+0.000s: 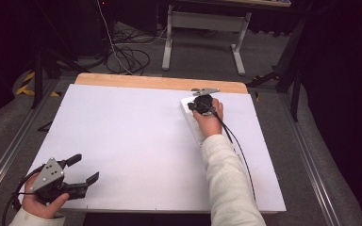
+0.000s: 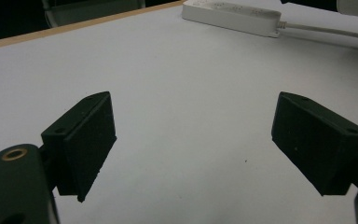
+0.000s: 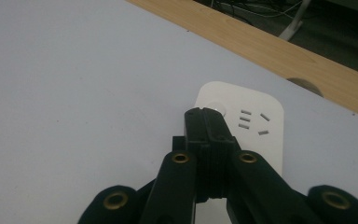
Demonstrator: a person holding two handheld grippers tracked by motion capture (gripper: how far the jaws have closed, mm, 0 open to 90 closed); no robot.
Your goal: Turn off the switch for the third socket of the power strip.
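A white power strip (image 1: 189,114) lies at the back right of the white table top (image 1: 132,136). My right gripper (image 1: 200,104) hovers over its far end, held from above by a hand. In the right gripper view the jaws are pressed together, nothing between them, and the right gripper (image 3: 206,115) tips sit at the strip's round button (image 3: 219,108), beside a set of socket slots on the power strip (image 3: 258,140). My left gripper (image 1: 86,168) rests near the front left corner, jaws wide apart, with bare table between the left gripper (image 2: 193,144) fingers. Farther off lies the power strip (image 2: 230,16).
The strip's white cord (image 2: 328,31) runs off to the right. A bare wooden band (image 1: 160,82) edges the table's far side, with a round hole (image 3: 304,85) in it. Beyond it are a desk frame (image 1: 202,28) and loose cables (image 1: 127,56) on the floor.
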